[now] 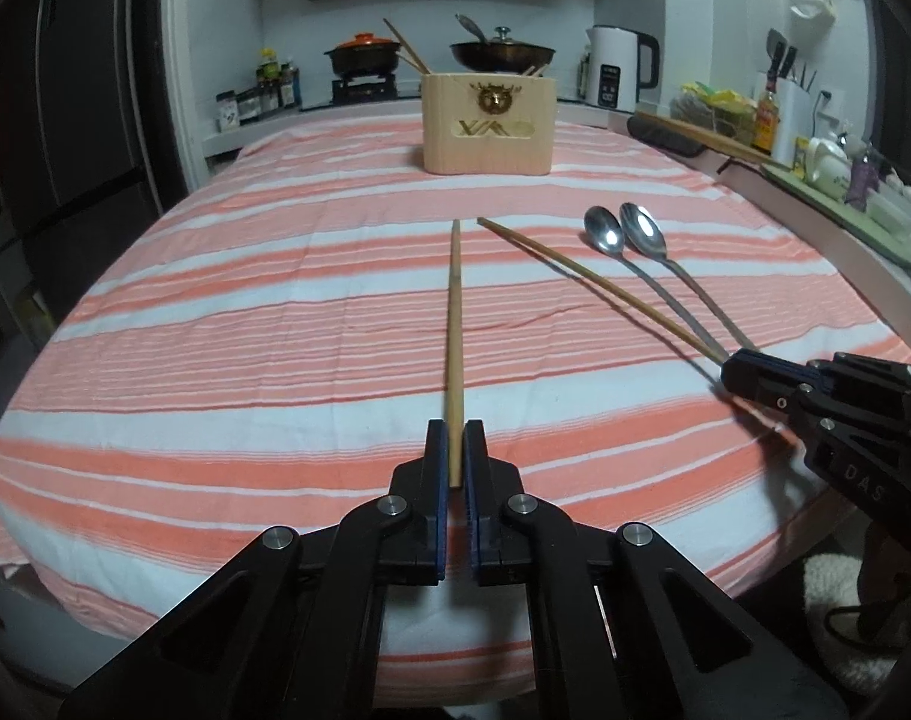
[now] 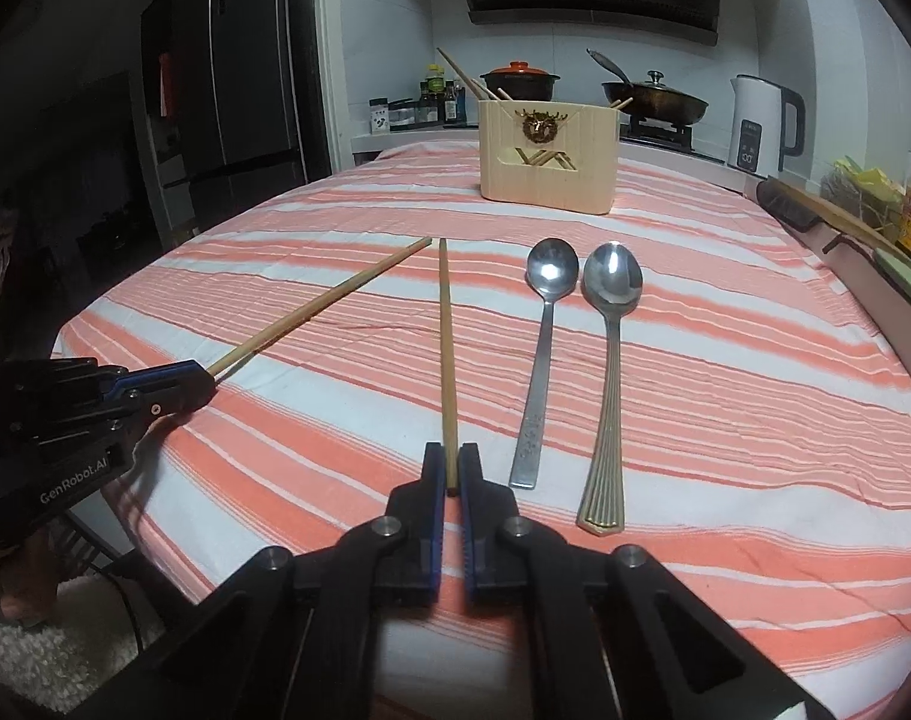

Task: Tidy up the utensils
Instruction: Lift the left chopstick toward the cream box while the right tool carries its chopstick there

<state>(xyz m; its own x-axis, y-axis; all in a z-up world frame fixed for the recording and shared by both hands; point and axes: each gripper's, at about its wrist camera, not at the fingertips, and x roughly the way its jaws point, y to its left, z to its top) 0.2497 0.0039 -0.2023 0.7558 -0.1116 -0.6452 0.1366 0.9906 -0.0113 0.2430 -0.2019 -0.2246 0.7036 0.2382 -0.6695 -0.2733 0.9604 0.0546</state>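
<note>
We're at the pick-up step: left gripper jaws pinch one chopstick, right gripper jaws pinch the other chopstick, both low over the striped surface. Next, probably lift and drop them into the wooden holder. Count: two chopsticks, two spoons lying beside.

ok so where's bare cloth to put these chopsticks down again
Bare cloth lies left of the left chopstick, and between the utensil tips and the wooden holder. The right side is crowded: the right chopstick and two spoons lie close together.
</note>
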